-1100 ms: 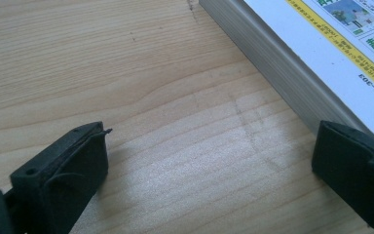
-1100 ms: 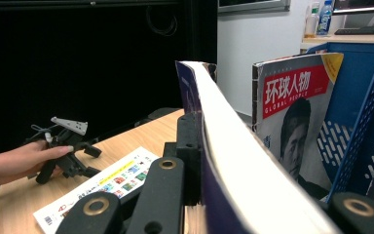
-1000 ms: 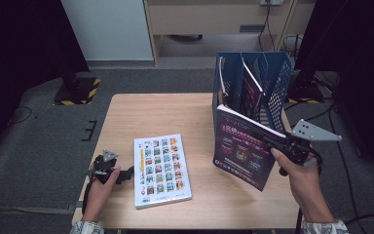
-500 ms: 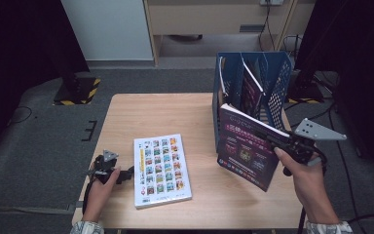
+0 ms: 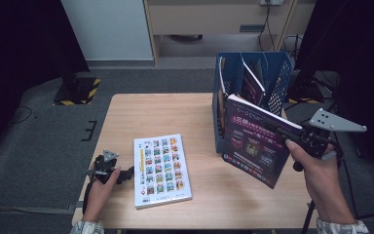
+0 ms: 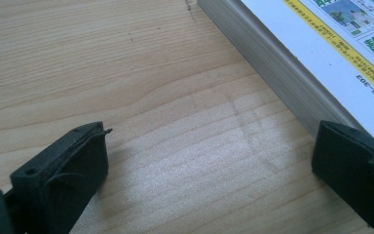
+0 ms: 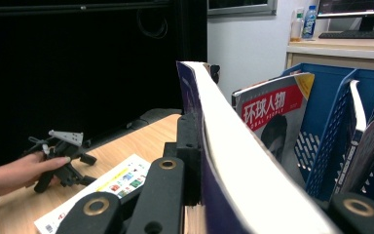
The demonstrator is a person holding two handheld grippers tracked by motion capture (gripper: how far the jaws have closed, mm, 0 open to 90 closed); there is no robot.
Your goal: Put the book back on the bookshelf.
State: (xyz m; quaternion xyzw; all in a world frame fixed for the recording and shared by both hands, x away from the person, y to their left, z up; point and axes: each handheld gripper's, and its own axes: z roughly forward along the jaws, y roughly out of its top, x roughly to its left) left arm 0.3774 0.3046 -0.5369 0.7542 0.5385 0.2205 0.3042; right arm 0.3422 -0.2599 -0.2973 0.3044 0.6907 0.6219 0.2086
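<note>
A wooden table (image 5: 165, 117) stands on grey carpet (image 5: 44, 146), black curtains (image 5: 19, 44) either side.

Your grippers are black. The right gripper (image 5: 292, 134) carries a grey three-cornered plate with small holes, and brass-coloured screws dot its arms beside the book (image 5: 253, 141). Your cuffs are light, patterned fabric.

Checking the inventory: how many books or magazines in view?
4, maybe more hidden: white picture-grid book flat on the table; dark purple book in the right gripper; two magazines in the blue file rack.
</note>
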